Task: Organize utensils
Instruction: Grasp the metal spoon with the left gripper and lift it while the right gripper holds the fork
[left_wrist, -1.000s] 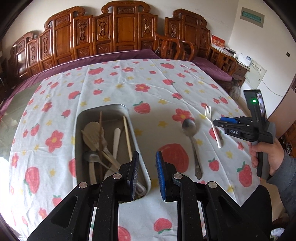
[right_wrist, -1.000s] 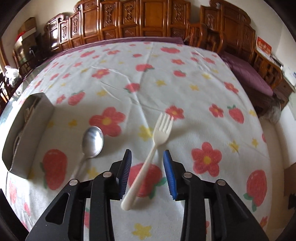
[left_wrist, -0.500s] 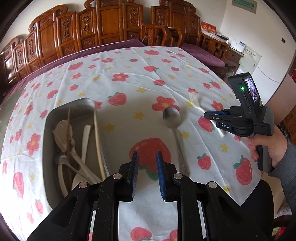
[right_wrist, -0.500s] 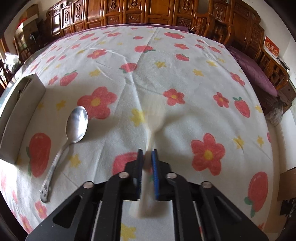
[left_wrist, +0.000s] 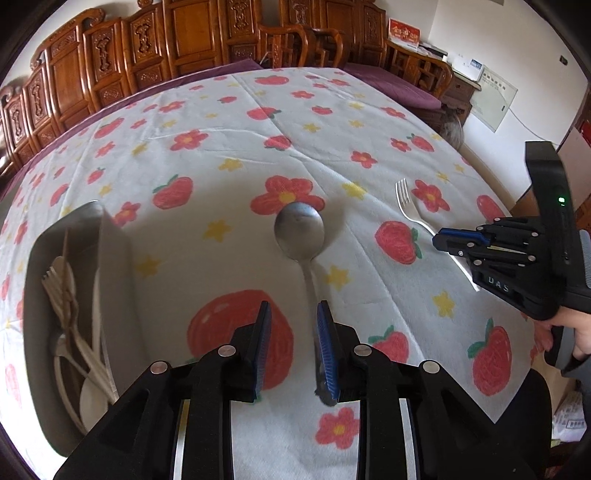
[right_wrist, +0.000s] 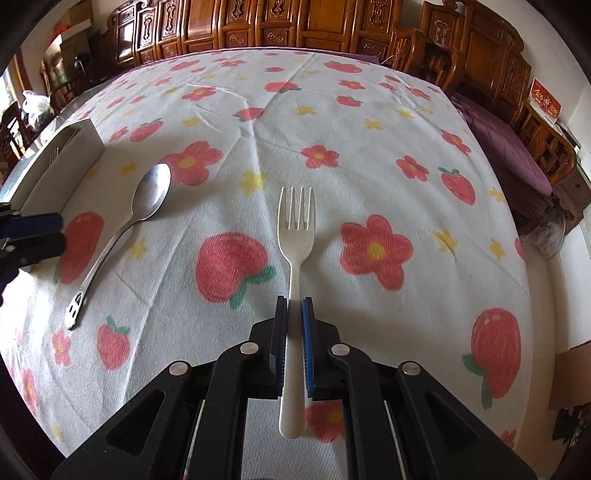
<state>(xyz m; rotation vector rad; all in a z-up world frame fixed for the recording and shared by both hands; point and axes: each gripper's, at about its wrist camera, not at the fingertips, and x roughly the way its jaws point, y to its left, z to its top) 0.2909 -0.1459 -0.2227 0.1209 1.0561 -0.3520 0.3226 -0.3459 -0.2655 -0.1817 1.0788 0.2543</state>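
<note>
Fork (right_wrist: 295, 236): clamped in right gripper (right_wrist: 294, 310), centre frame.
Left gripper (left_wrist: 293, 314): jaws apart above spoon (left_wrist: 300, 232) handle.
Tray (left_wrist: 114, 258): contents seen only from left wrist.

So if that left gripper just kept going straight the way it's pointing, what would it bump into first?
Probably the metal spoon. The left gripper is open, and the spoon's handle runs forward along its right finger toward the bowl. How high the gripper rides above the tablecloth is unclear, so it might pass over.

Your bench (left_wrist: 369, 96): tablecloth (left_wrist: 236, 125) with strawberries and flowers covers it. Metal spoon (left_wrist: 300, 229) flat on cloth, ahead of your left gripper (left_wrist: 291, 347). Metal tray (left_wrist: 118, 266) left of that gripper, utensils inside.
</note>
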